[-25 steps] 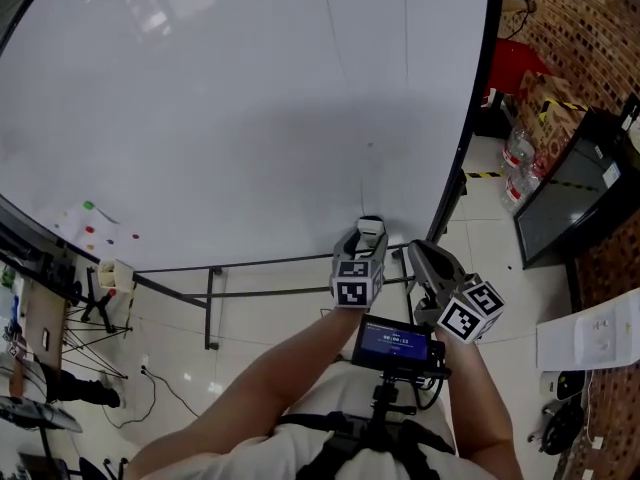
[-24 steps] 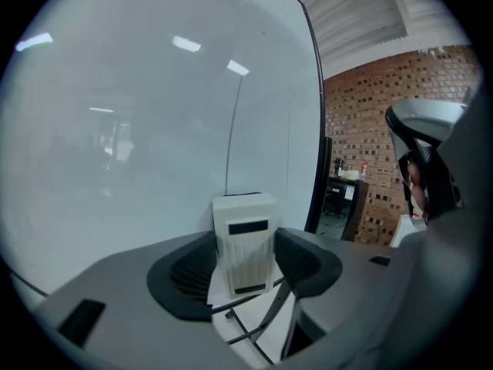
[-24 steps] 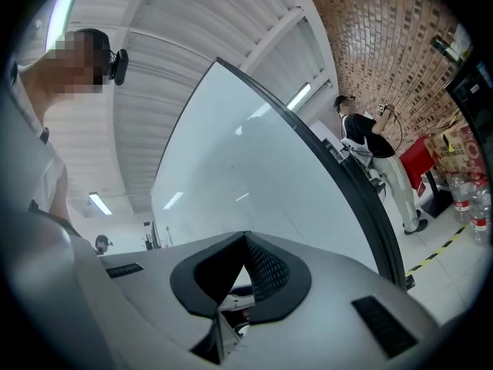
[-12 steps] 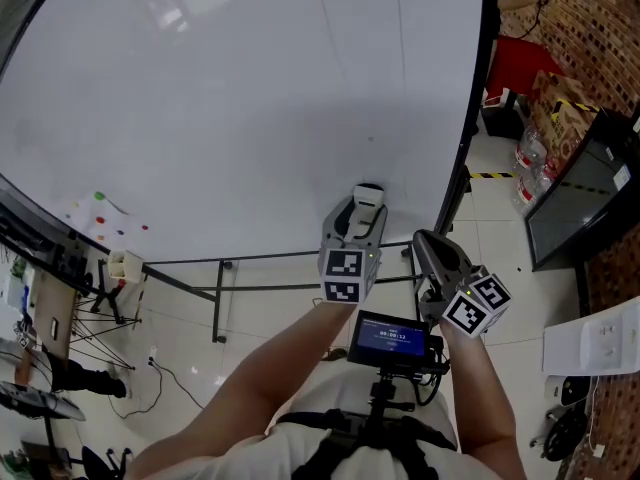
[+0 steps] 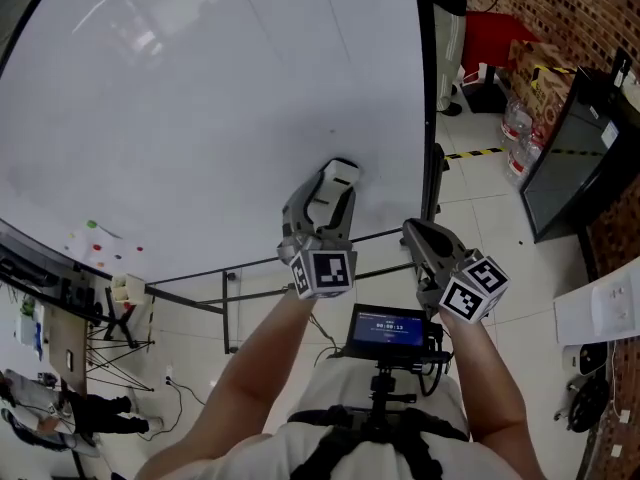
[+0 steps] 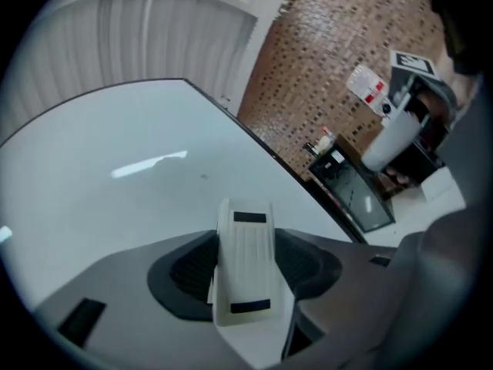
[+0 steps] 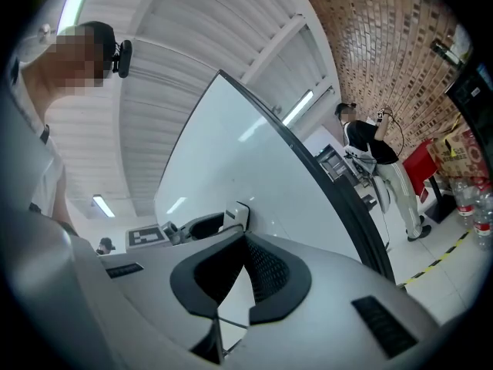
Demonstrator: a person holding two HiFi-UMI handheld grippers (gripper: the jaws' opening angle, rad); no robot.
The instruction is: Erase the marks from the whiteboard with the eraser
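Between left gripper (image 6: 245, 241) fingers (image 6: 187, 267), white eraser (image 6: 243, 272).

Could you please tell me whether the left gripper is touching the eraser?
Touching. The left gripper view shows the left gripper with both jaw pads pressed against the sides of the white eraser, with no gap on either side.

Eraser (image 5: 337, 181) higher on whiteboard (image 5: 200, 118) (leftward too)
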